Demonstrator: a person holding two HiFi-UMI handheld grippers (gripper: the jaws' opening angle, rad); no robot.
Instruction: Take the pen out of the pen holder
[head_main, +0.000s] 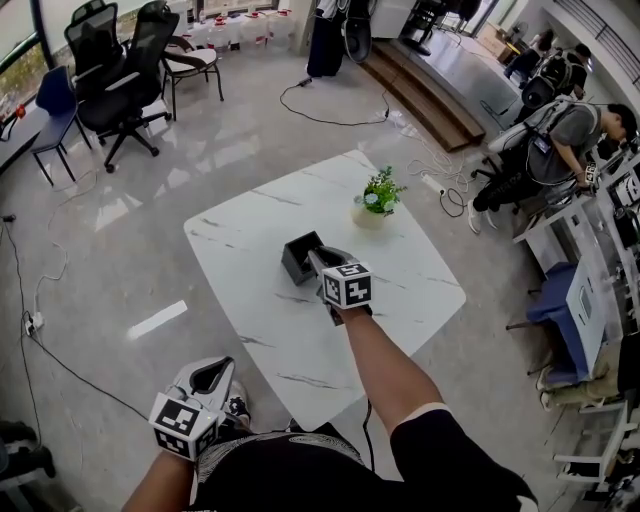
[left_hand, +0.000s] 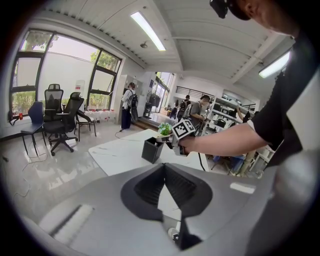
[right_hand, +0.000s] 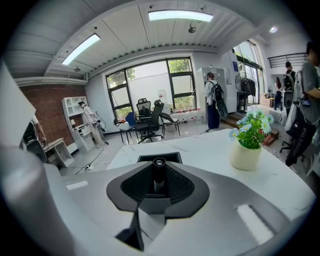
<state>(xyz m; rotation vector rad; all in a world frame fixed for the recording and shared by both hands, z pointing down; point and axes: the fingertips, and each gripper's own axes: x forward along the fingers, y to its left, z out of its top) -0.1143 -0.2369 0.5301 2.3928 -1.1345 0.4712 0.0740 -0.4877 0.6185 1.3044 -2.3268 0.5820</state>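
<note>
1. R gripper (head_main: 318, 259) jaws clenched on pen (right_hand: 159, 165), which stands upright at mouth of pen holder (head_main: 298, 256).
2. Holder stands mid marble table (head_main: 400, 300), w/ potted plant (head_main: 378, 198) near.
3. L gripper (head_main: 210, 378) jaws pressed together, empty, held low off table's near edge.

Open marble table (head_main: 420, 290) surrounds the black pen holder (head_main: 293, 260) on every side. The potted plant (head_main: 377, 200) stands near it toward the far edge, apart. The right gripper (head_main: 319, 257) fills the space above the holder's mouth.

The pen holder (head_main: 300, 256) stands on the table (head_main: 405, 275), the potted plant (head_main: 378, 198) behind it.
</note>
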